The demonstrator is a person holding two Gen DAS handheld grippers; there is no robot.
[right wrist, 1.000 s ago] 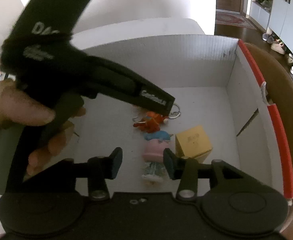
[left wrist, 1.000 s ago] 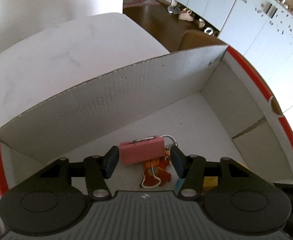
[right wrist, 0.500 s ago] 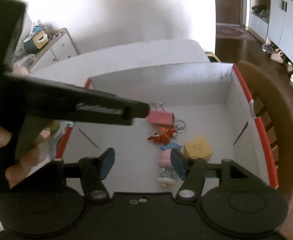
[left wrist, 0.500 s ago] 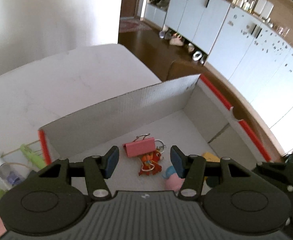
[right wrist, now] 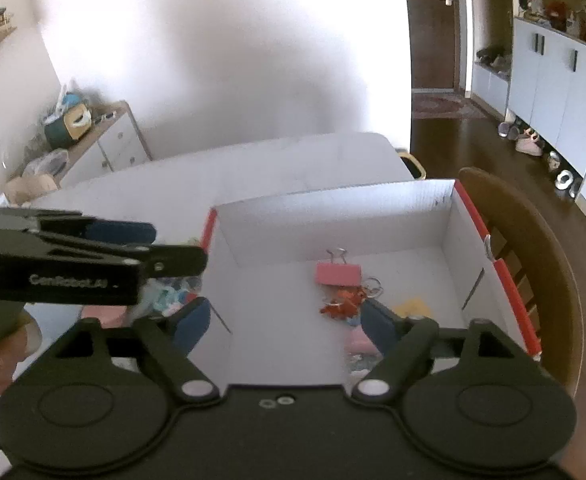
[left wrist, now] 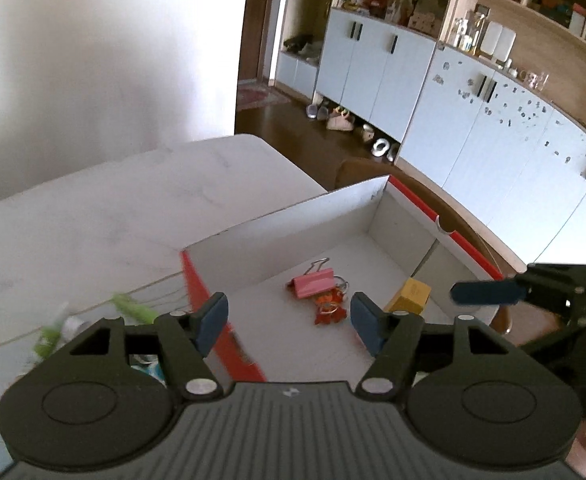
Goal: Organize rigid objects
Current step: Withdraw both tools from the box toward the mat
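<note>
Currently, both claws are held above the near side of a white cardboard box (left wrist: 281, 216) with red-edged flaps that stands on the white table (left wrist: 105, 216); the left claw (left wrist: 289, 324) is spread wide and holds nothing, and the right claw (right wrist: 281, 322) is likewise parted and empty. Inside the box, a pink binder clip (left wrist: 313, 283) lies toward the far wall, an orange keychain figure (left wrist: 329, 308) is seen just beside it, and a yellow cube (left wrist: 411, 295) rests further right; in the right wrist view a pink-and-blue figurine (right wrist: 359, 340) is partly hidden behind the right finger. Outside the box, beyond its left flap, loose items are scattered on the table, among them a green tube-like thing (left wrist: 133, 308), though blur keeps them from being told apart. The step in hand is judged to be the fetching of the next loose item by the left claw. For that to go well, the claw should be kept wide until the item is straddled, the flap should be cleared on the way back, and the item should be released low over bare floor of the box so that nothing already placed is knocked.
</note>
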